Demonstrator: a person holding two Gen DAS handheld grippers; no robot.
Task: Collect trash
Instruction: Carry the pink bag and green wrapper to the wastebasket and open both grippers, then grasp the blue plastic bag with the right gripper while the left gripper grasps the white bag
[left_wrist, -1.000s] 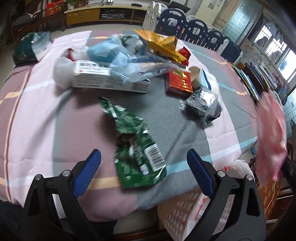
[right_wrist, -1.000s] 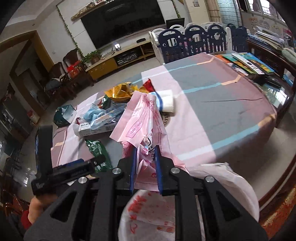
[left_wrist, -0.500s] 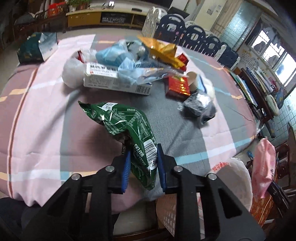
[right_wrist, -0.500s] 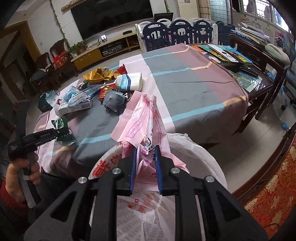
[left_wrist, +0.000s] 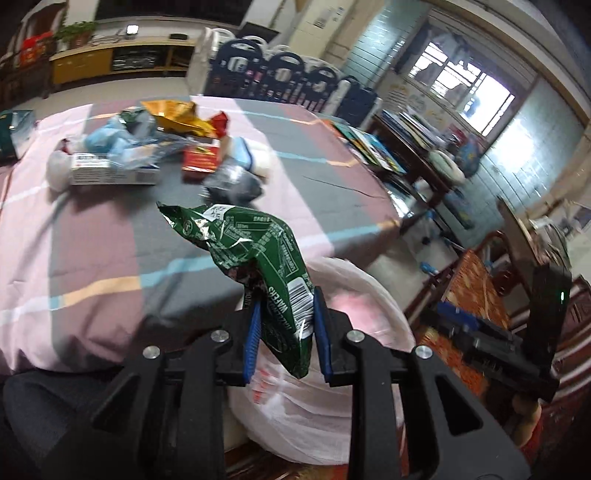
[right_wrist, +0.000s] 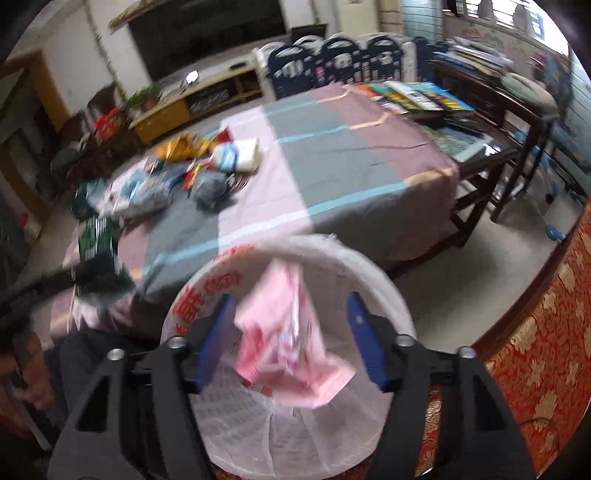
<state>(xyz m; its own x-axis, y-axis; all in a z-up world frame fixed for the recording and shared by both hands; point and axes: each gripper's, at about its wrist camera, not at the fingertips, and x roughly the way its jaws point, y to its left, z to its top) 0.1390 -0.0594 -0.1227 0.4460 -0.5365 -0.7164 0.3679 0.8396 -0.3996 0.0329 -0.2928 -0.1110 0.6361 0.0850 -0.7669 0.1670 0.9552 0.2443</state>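
Left gripper (left_wrist: 283, 332) was clamped on green wafer wrapper (left_wrist: 258, 254), held up over rim of white-lined bin (left_wrist: 373, 295) at bench (left_wrist: 92, 240) edge. Right gripper (right_wrist: 291, 339) jaws had just been opening, stood apart w/ pink plastic bag (right_wrist: 288, 339) loose btw them, blurred, not pressed by pads, above bin mouth. Rest of trash pile (left_wrist: 147, 147) lay further back on bench cloth, well apart from bin.
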